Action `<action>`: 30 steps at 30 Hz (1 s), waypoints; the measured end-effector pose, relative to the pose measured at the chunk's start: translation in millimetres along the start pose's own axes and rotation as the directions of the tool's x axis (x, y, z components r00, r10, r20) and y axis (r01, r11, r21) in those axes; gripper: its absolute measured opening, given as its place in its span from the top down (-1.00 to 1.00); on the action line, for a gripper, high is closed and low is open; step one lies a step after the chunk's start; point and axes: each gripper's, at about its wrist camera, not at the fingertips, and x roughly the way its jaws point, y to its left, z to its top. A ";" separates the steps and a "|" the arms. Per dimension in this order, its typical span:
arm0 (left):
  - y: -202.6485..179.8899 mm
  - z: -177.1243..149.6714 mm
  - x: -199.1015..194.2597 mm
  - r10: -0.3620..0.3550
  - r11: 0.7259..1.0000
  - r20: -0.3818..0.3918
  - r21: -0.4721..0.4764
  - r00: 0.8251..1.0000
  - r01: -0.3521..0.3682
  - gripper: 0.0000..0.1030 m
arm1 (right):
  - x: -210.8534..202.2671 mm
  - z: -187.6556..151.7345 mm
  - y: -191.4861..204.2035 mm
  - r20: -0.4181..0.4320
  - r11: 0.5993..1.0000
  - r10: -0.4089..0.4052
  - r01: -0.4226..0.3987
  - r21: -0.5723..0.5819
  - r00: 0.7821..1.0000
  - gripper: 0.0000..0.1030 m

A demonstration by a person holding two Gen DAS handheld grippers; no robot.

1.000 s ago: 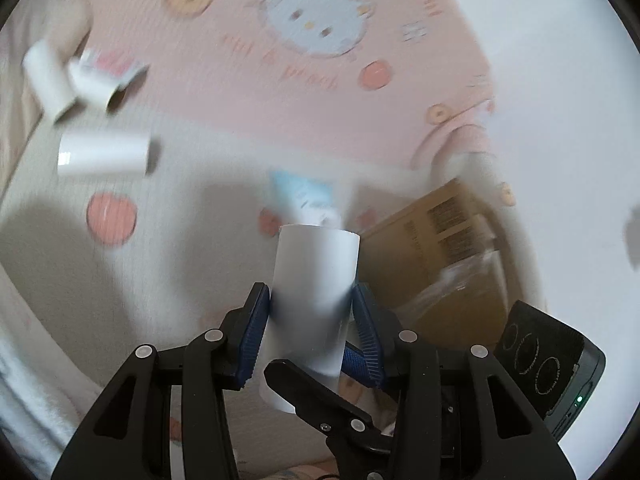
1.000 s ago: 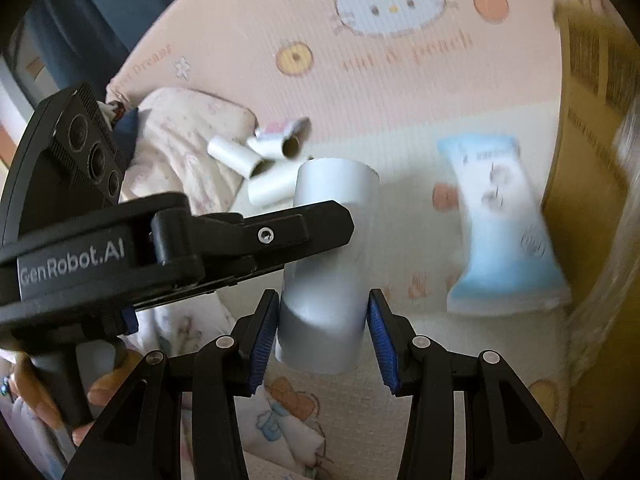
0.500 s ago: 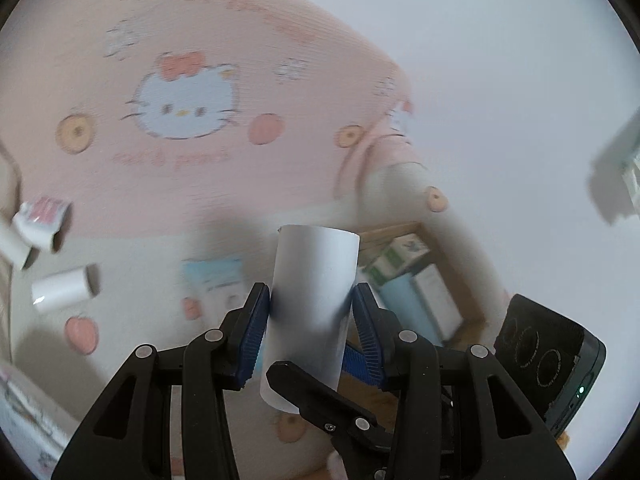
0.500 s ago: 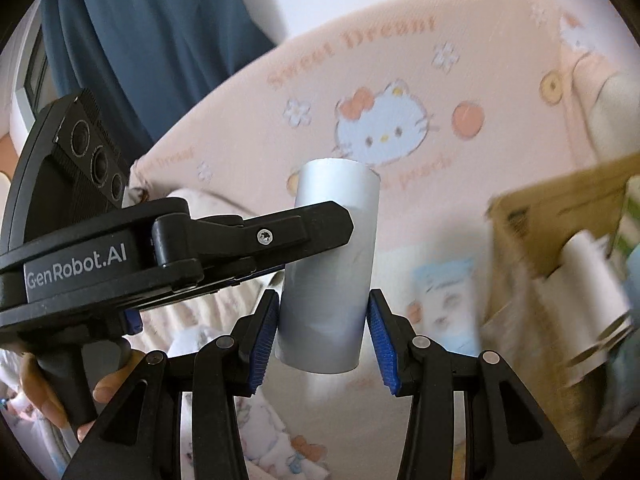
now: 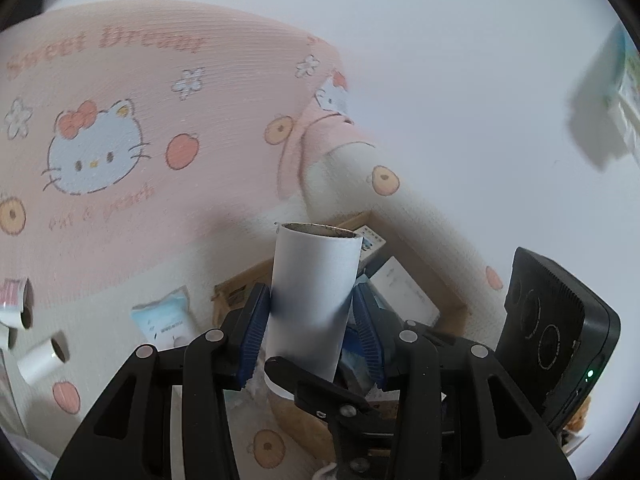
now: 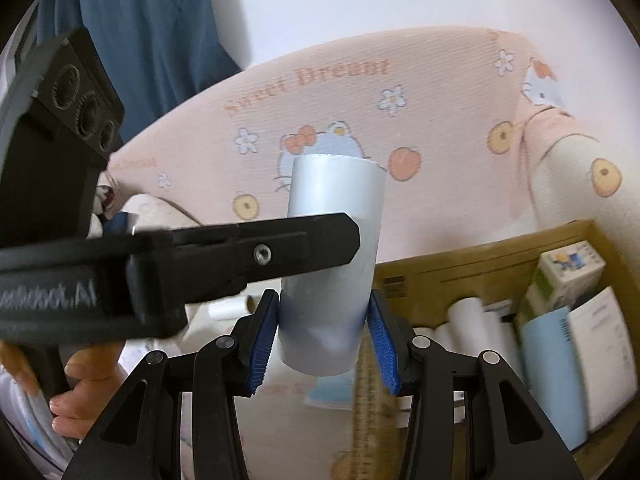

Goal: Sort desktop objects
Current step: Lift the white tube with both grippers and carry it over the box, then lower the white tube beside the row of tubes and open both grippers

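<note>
Bedding [image 5: 132, 92] in pink with a cartoon cat print covers the bed and fills most of both views, with a dark blue curtain [image 6: 160, 28] behind it in the right wrist view. Next in size is the cardboard box [image 6: 472, 264], which stands open on the bed at the right side; inside it stand white paper tubes [image 6: 468, 320], a small carton [image 6: 568, 276] and some flat packets. The left tongs [image 5: 312, 330] are clamped on a white tube [image 5: 314, 292] that stands nearly upright between the blue pads, above the box. The right tongs [image 6: 324, 340] are clamped on a grey tube [image 6: 332, 248], also upright, just left of the box. A light blue packet [image 5: 166, 320] lies on the bedding beside the box. Smallest are the loose tubes [image 5: 42, 360] lying at the left edge.
</note>
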 end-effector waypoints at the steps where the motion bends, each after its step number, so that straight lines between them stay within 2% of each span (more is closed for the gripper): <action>1: -2.8 2.7 4.6 0.010 1.000 -0.009 0.008 1.000 -0.010 0.09 | -0.6 0.9 -3.5 -0.003 1.000 -0.011 0.011 0.003 1.000 0.19; 3: -10.7 8.0 15.4 0.042 0.999 -0.042 0.036 0.998 -0.041 0.09 | -1.0 1.4 -11.6 -0.006 1.000 -0.029 0.030 0.006 1.000 0.19; 8: -22.4 17.1 42.9 0.088 0.993 -0.114 0.083 0.990 -0.079 0.09 | 7.2 6.1 -43.9 -0.049 0.997 0.005 -0.001 0.083 0.999 0.19; 12: -17.2 18.8 63.1 0.077 0.997 -0.168 0.024 0.983 -0.074 0.09 | 16.6 4.5 -66.8 -0.101 0.991 0.032 -0.018 0.136 0.994 0.19; 17: -15.2 15.5 82.9 0.085 0.996 -0.239 0.030 0.967 -0.080 0.09 | 26.5 -2.1 -82.1 -0.144 0.986 0.062 -0.038 0.161 0.988 0.19; 22: -8.9 10.9 103.0 0.091 0.996 -0.297 0.036 0.950 -0.084 0.10 | 47.8 -6.7 -94.5 -0.243 0.980 0.092 -0.044 0.196 0.966 0.20; 30: 9.4 6.4 127.9 0.046 0.999 -0.409 0.001 0.912 -0.050 0.11 | 72.6 -18.3 -109.1 -0.332 0.966 0.123 -0.036 0.255 0.935 0.20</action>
